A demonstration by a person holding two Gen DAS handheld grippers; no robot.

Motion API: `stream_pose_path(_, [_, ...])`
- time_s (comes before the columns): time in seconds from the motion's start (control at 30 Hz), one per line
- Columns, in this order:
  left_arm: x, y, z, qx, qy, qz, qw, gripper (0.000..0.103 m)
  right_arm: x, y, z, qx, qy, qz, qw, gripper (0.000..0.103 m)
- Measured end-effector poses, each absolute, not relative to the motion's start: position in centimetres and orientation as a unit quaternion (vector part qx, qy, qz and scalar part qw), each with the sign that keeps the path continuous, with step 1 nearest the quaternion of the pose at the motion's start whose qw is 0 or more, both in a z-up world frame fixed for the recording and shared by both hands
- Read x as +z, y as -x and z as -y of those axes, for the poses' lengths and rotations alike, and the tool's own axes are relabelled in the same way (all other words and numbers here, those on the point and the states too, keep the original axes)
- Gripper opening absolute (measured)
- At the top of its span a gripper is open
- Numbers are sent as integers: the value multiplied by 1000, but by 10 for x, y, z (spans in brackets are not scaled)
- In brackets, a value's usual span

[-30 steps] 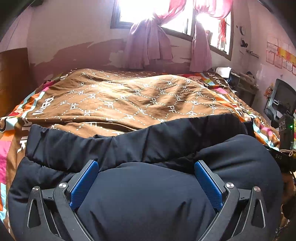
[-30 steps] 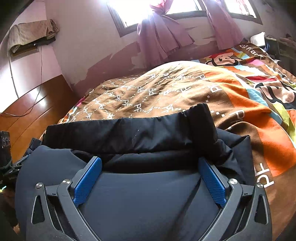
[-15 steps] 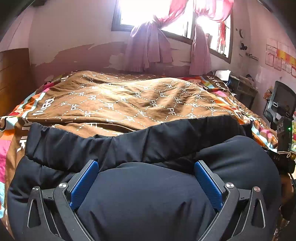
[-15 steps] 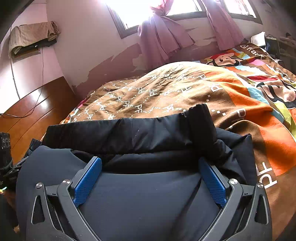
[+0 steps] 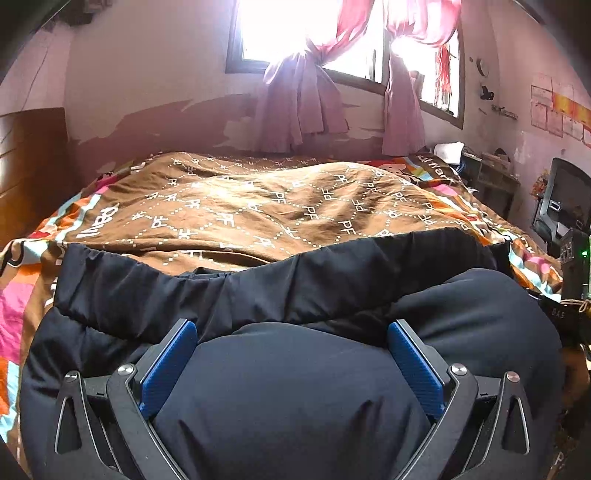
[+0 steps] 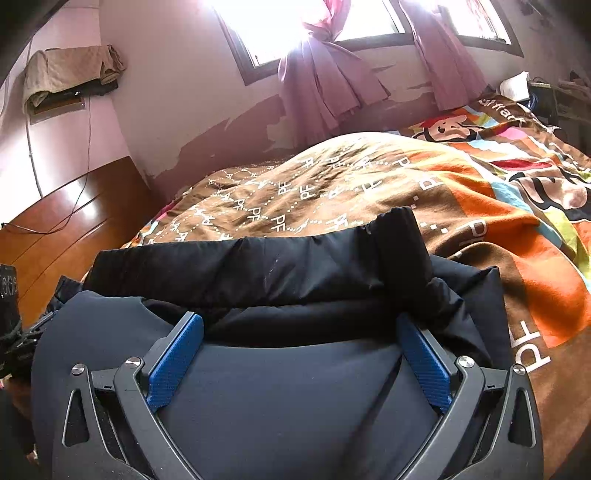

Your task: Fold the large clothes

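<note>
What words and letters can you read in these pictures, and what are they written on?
"PF": repeated in white all over the brown bedspread, and large on its orange part.
White word on the bedspread's left edge: too distorted to read.
Dark lettering by the cartoon monkey: cut off and blurred.
Digits on the black device at the left edge: too blurred.
Papers on the wall: too small.
Dark padded jacket: no text.

Sunlit window [image 5: 295, 33] with pink curtains [image 5: 303, 99] (tied back), peeling wall [image 5: 155, 74].
</note>
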State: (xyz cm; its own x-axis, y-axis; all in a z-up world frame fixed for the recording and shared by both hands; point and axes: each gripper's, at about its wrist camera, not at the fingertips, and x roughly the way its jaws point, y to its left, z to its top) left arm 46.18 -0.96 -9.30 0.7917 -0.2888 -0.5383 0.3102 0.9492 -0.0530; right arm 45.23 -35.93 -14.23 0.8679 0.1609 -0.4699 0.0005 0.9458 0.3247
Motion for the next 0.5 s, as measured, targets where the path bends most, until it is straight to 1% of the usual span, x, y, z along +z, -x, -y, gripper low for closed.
stream_pose_path(0.13, [-91, -451, 10, -142, -26, -275, 951, 103, -141, -440, 364, 48, -165, -227, 958, 102])
stream_pose_path(0.27, [-84, -444, 4, -118, -21, -289, 950, 103, -138, -434, 366, 45, -165, -230, 958, 102])
stream_pose_path(0.37, [-77, -438, -5, -95, -11, -308, 947, 103, -130, -421, 362, -13, -136, -236, 962, 102])
stream_pose_path(0.43, [-74, -431, -11, -72, -18, -314, 946, 103, -121, -407, 359, -74, -106, -228, 965, 102])
stream_pose_path(0.5, [-70, -424, -16, -54, -28, -317, 946, 103, -114, -395, 363, -92, -101, -218, 966, 102])
